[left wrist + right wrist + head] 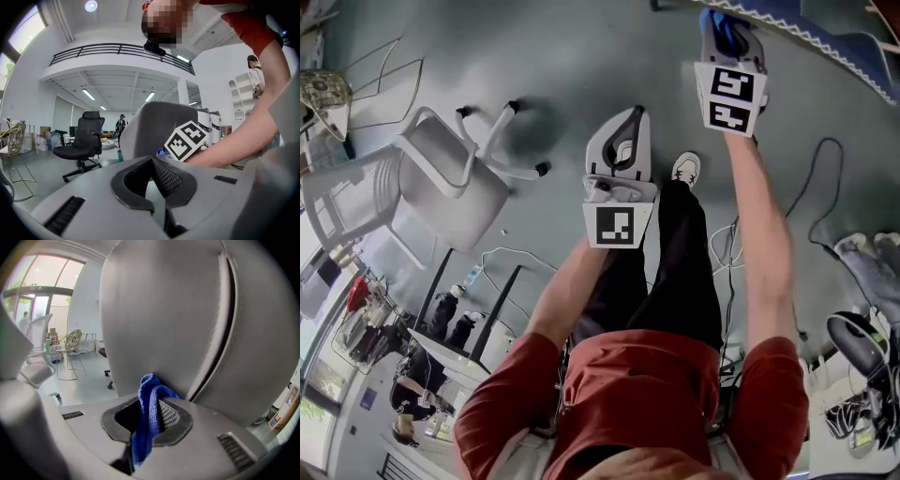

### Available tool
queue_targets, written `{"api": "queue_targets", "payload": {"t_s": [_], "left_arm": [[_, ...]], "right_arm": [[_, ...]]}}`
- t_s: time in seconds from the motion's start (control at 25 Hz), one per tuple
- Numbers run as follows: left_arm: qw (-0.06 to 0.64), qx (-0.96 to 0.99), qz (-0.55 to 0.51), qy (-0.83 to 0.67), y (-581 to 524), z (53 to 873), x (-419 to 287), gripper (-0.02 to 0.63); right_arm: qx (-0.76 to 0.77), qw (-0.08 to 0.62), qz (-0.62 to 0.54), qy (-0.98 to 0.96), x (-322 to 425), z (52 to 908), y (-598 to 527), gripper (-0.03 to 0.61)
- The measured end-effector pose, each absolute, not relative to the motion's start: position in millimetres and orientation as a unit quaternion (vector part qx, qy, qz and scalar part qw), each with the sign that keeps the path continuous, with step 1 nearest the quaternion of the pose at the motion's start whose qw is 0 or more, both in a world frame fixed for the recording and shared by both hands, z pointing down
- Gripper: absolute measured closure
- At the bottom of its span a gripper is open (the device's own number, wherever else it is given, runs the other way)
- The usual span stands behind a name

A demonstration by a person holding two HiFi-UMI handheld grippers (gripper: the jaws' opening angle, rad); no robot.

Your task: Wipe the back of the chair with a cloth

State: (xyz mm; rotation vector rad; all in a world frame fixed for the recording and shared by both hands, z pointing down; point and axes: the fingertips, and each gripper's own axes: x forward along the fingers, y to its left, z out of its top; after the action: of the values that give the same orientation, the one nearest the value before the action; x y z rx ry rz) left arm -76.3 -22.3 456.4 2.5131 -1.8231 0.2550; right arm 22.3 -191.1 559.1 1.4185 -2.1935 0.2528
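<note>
The grey chair back (178,315) fills the right gripper view and shows behind the left gripper's jaws as chair back (161,126). My right gripper (149,405) is shut on a blue cloth (146,427), whose folded top edge is against the chair back. From the head view, the right gripper (729,39) reaches to the top right with the blue cloth (719,23) at its tip. My left gripper (628,120) is lower and to the left, over the floor. Its jaws meet with nothing between them, as the left gripper (151,161) view shows.
A white plastic chair (441,178) lies tipped on the floor at the left. Cables (825,187) trail across the floor at the right. A black office chair (84,140) and a wire chair (14,136) stand farther off. The person's shoe (685,169) is below the grippers.
</note>
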Motion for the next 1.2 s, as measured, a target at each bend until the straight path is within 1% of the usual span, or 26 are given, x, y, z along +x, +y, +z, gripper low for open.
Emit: {"api": "queue_targets", "payload": {"t_s": [0.28,0.36,0.44,0.48,0.56,0.6,0.64,0.72,0.84,0.92,1.0,1.08,1.2], "left_arm": [[-0.004,0.812,0.074,-0.579,-12.0,422.3,-68.8,0.6],[0.01,0.812,0.083,-0.577,-8.9,417.4,-66.0,0.6],[0.059,0.807,0.102,-0.579,-1.3,418.5,-65.0,0.6],[0.065,0.807,0.104,-0.578,0.0,413.1,-65.0,0.6],[0.038,0.812,0.09,-0.576,-3.2,392.2,-66.4,0.6],[0.037,0.812,0.087,-0.576,-3.3,386.7,-68.1,0.6],[0.05,0.81,0.091,-0.577,-1.3,386.6,-70.2,0.6],[0.071,0.808,0.105,-0.575,3.0,387.8,-72.1,0.6],[0.078,0.811,0.103,-0.57,3.7,382.0,-70.5,0.6],[0.068,0.815,0.091,-0.568,0.9,372.0,-70.4,0.6],[0.042,0.821,0.077,-0.564,-4.7,359.3,-71.8,0.601],[0.063,0.821,0.086,-0.561,-5.4,366.7,-75.4,0.6],[0.061,0.826,0.086,-0.554,-6.8,368.8,-76.8,0.6]], "right_arm": [[0.507,0.246,0.056,-0.824,18.0,468.7,-162.3,0.528],[0.507,0.241,0.047,-0.826,19.8,443.2,-155.5,0.528],[0.505,0.238,0.033,-0.829,21.2,413.1,-147.6,0.528],[0.504,0.238,0.026,-0.83,21.2,397.6,-143.5,0.528],[0.503,0.237,0.013,-0.831,19.0,369.3,-136.4,0.528],[0.502,0.239,0.007,-0.831,17.3,358.4,-133.9,0.528],[0.501,0.242,0.003,-0.831,15.6,350.8,-131.8,0.528],[0.5,0.249,0.003,-0.83,14.1,343.8,-128.7,0.528],[0.504,0.253,0.004,-0.826,16.6,342.5,-128.5,0.528],[0.507,0.254,0.004,-0.824,17.1,342.0,-129.0,0.528],[0.509,0.248,0.005,-0.824,16.6,340.7,-128.6,0.528],[0.512,0.239,0.007,-0.825,16.5,342.0,-126.5,0.528],[0.517,0.231,0.01,-0.824,19.7,348.6,-116.5,0.528]]}}
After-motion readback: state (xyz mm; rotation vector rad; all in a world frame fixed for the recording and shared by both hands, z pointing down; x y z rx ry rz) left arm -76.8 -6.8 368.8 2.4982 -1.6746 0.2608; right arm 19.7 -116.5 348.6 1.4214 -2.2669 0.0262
